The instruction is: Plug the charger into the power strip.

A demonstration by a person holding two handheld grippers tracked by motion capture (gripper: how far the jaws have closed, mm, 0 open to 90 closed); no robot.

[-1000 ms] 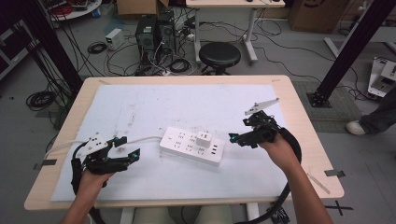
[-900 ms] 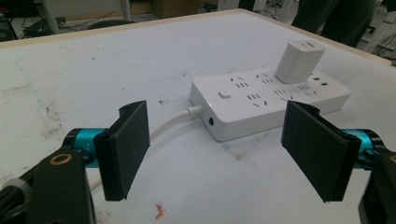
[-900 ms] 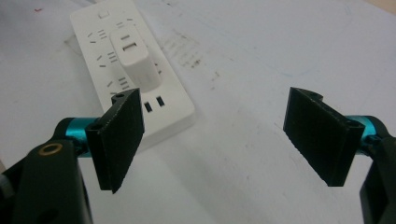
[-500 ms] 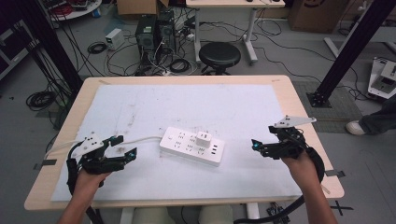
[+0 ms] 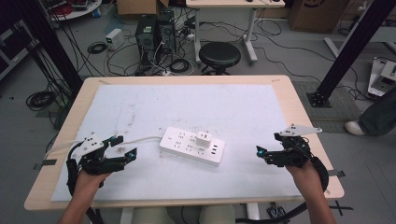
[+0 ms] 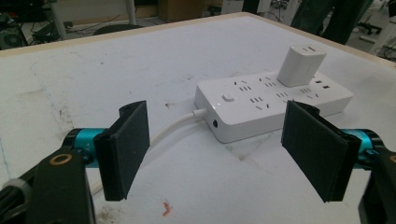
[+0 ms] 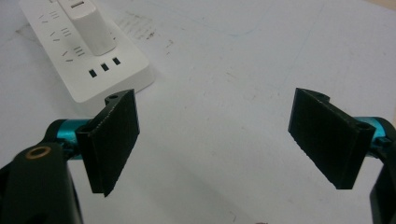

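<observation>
White mat | left tool apart, empty | right tool just widened, seemingly empty

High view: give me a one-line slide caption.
White charger plugged into power strip at mid-table; left gripper and right gripper rest open at either side.

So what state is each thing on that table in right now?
Power strip: lying flat on the table's white mat, its cable running off toward the left.
White charger: plugged upright into the strip.
Left gripper: open, nothing between its jaws, aimed at the strip's cable end.
Right gripper: open, jaws just widened, empty, set apart from the strip.
</observation>
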